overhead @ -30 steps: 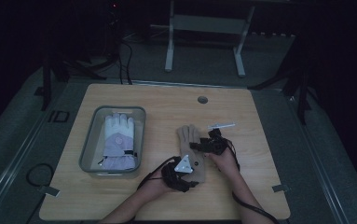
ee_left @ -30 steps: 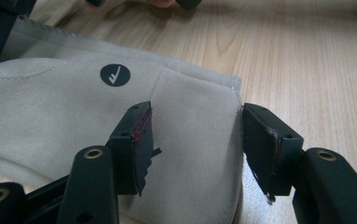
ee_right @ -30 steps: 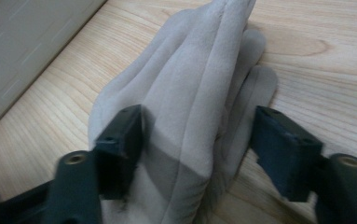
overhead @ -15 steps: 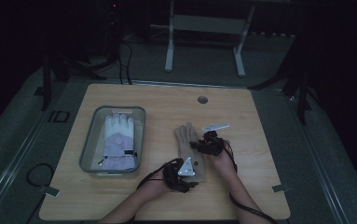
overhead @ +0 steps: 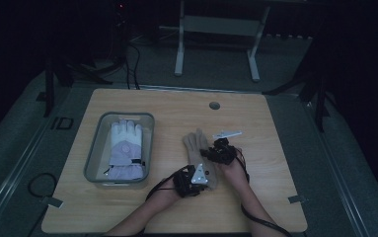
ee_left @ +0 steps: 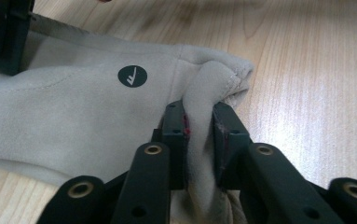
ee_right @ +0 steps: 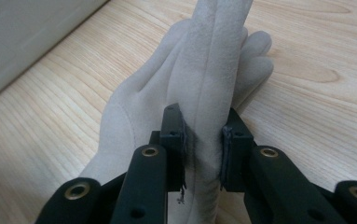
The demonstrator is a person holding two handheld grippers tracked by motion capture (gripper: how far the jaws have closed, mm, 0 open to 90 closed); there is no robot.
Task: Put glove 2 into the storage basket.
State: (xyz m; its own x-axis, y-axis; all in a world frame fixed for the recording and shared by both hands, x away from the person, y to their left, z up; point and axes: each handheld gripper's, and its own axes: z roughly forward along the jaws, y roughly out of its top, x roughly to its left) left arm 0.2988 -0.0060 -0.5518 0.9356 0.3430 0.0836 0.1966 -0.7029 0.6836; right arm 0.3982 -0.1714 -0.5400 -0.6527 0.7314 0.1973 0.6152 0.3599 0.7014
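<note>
Gloves are my work here. At the left, a white glove [overhead: 125, 150] already lies in the grey tray [overhead: 94, 157]. Right of it, on the table [overhead: 275, 128], lies the beige glove [overhead: 196, 148]. My left gripper [ee_left: 199, 128] has just closed on a fold near its cuff, and my right gripper [ee_right: 203, 140] has just closed on a ridge of fabric farther along. I think thin folds can slip out if I lift unevenly.

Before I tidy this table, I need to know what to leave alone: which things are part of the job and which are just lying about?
In use:
beige glove, pinched by left claw and right claw

Lying about:
white glove in grey tray
small white strip on table
</note>
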